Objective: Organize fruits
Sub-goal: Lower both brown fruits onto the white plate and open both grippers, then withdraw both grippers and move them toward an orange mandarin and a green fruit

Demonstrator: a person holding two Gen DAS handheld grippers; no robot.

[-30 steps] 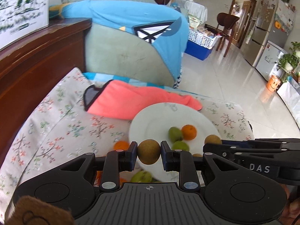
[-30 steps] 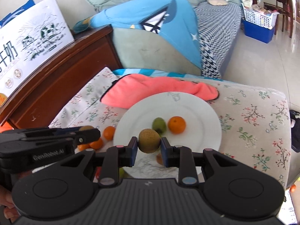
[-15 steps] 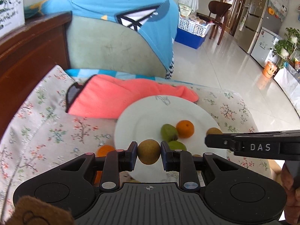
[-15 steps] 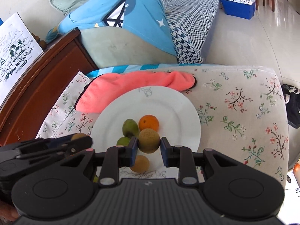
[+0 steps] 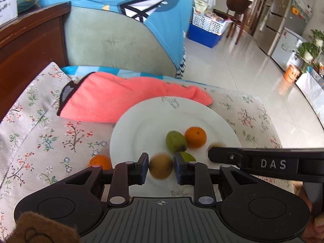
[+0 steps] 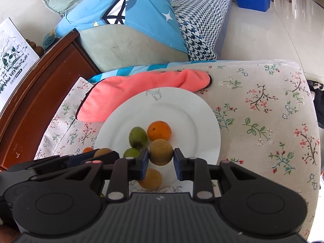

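A white plate (image 5: 154, 121) (image 6: 194, 113) lies on a floral cushion. On it are an orange (image 5: 195, 134) (image 6: 159, 131), two green fruits (image 5: 175, 141) (image 6: 138, 137) and a brown fruit (image 6: 150, 179). In the left wrist view my left gripper (image 5: 161, 167) has its jaws slightly apart around a blurred brown kiwi (image 5: 161, 167) over the plate's near edge. My right gripper (image 6: 161, 155) is shut on another brown kiwi (image 6: 161, 155) over the plate. The right gripper also shows in the left wrist view (image 5: 214, 154).
A pink cloth (image 5: 121, 99) (image 6: 141, 89) lies behind the plate. An orange (image 5: 100, 162) sits on the cushion (image 6: 263, 109) left of the plate. A dark wooden cabinet (image 5: 26, 46) stands at the left, a sofa with a blue pillow (image 5: 125, 14) behind.
Both grippers have moved forward over the plate. The left jaws have parted a little and its kiwi is now blurred, dropping out of them. The right gripper still holds its kiwi.
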